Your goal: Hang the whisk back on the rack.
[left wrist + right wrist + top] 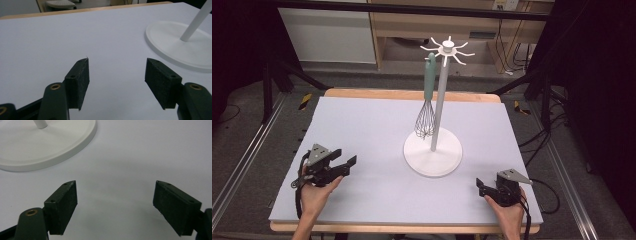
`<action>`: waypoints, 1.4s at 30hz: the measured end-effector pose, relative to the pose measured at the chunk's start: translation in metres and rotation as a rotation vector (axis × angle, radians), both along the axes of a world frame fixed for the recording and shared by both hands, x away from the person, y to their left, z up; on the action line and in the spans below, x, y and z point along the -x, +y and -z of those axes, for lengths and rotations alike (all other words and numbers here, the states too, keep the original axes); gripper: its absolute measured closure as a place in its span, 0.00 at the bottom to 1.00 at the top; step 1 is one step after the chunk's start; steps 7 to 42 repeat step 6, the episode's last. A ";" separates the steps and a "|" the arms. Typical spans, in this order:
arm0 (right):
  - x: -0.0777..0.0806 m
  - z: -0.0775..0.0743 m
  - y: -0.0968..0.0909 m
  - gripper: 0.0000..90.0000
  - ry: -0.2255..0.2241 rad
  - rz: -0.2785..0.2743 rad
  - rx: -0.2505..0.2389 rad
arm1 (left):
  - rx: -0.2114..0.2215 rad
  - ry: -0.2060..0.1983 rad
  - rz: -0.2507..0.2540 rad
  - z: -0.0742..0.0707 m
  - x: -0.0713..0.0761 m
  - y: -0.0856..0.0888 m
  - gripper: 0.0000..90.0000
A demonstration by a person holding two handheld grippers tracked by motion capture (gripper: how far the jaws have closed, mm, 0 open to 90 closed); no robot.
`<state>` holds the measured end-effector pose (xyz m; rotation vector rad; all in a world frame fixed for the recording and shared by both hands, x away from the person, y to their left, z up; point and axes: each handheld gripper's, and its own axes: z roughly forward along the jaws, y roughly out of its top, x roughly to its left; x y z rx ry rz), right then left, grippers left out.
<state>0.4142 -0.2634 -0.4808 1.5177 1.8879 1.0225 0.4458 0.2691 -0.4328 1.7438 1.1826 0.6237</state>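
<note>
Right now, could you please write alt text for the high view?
A green-handled wire whisk hangs from a white hooked stand on a pale lavender table. Near its front corners, the left gripper and right gripper rest open and empty.

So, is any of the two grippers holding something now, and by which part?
Nothing: the left gripper and right gripper are open and empty.
</note>
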 end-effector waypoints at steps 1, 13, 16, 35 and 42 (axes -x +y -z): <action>0.000 0.000 -0.001 0.22 -0.002 0.003 0.002 | 0.006 0.006 -0.010 0.001 0.001 0.005 0.39; 0.000 0.001 -0.005 0.22 0.006 0.019 0.001 | 0.002 0.023 -0.064 0.006 0.002 0.021 0.38; 0.000 0.001 -0.005 0.22 0.006 0.019 0.001 | 0.002 0.023 -0.064 0.006 0.002 0.021 0.38; 0.000 0.001 -0.005 0.22 0.006 0.019 0.001 | 0.002 0.023 -0.064 0.006 0.002 0.021 0.38; 0.000 0.001 -0.005 0.22 0.006 0.019 0.001 | 0.002 0.023 -0.064 0.006 0.002 0.021 0.38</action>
